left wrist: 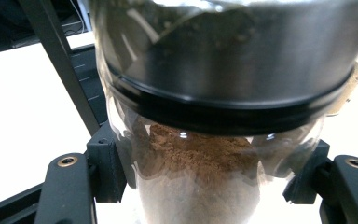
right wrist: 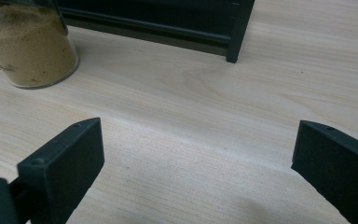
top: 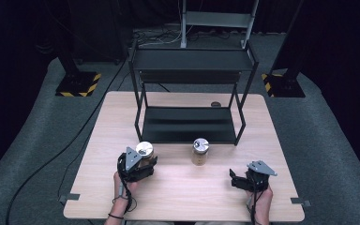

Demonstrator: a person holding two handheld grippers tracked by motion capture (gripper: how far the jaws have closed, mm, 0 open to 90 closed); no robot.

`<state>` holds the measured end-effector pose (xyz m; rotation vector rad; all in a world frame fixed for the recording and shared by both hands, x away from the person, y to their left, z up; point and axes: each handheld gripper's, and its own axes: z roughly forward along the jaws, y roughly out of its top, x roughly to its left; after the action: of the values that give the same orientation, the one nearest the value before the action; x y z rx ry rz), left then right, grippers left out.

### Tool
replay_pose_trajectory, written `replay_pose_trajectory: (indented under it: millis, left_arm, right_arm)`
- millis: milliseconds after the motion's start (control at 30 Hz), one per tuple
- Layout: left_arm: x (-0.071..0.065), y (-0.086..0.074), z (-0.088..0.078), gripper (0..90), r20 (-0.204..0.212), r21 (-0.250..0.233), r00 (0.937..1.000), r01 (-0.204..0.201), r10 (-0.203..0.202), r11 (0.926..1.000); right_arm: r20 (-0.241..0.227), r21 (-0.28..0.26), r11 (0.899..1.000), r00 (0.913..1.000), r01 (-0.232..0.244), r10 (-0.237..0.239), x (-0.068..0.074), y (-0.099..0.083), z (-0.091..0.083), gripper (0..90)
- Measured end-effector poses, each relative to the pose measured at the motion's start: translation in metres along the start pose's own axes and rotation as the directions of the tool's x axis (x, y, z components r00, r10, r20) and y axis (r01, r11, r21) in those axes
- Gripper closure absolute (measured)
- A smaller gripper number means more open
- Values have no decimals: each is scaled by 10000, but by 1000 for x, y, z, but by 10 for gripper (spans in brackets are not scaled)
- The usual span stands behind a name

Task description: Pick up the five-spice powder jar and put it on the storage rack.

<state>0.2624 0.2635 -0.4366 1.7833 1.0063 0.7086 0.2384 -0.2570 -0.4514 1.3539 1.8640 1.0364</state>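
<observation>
High view, left tongs [top: 146, 163]: clamped round a glass jar of brown powder [top: 145, 152] with a silver lid, near the left front leg of the black rack [top: 190, 89]. Whether the jar's base touches the worktop [top: 178, 197] I cannot tell.
High view, right tongs [top: 234, 179]: low over the worktop at the front right, jaws apart and holding nothing; probably parked there to leave the left hand room.
High view, second jar [top: 200, 151]: upright by itself on the worktop, just in front of the rack's lower shelf [top: 187, 123], between the two hands. Both shelves are bare, so shelving the jars looks like the aim.
Left gripper view, grip: the brown-powder jar [left wrist: 200, 163] sits squarely between the two black pads [left wrist: 107, 163], held on the glass below the dark band under the lid [left wrist: 233, 60]; a hold on the body likely keeps it upright and leaves the lid untouched. A rack post [left wrist: 60, 65] rises close behind on the left.
Right gripper view, jaws: wide apart over bare wood, nothing between them.
Right gripper view, sandy jar [right wrist: 25, 46]: the second jar, filled with pale powder, stands at upper left, well apart from the jaws, near the rack's foot [right wrist: 233, 53].
</observation>
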Motion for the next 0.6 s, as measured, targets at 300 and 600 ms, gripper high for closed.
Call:
replay_pose_trajectory:
  millis: [300,600]
  left_arm:
    - [1,2,8,316,-6,13,10000,17,-17,10000]
    - [2,4,16,316,18,36,10000,4,-4,10000]
  right_arm:
    - [0,-1,10000,10000,15,-15,0,0,0,11]
    - [-2,-3,10000,10000,12,-12,0,0,0,11]
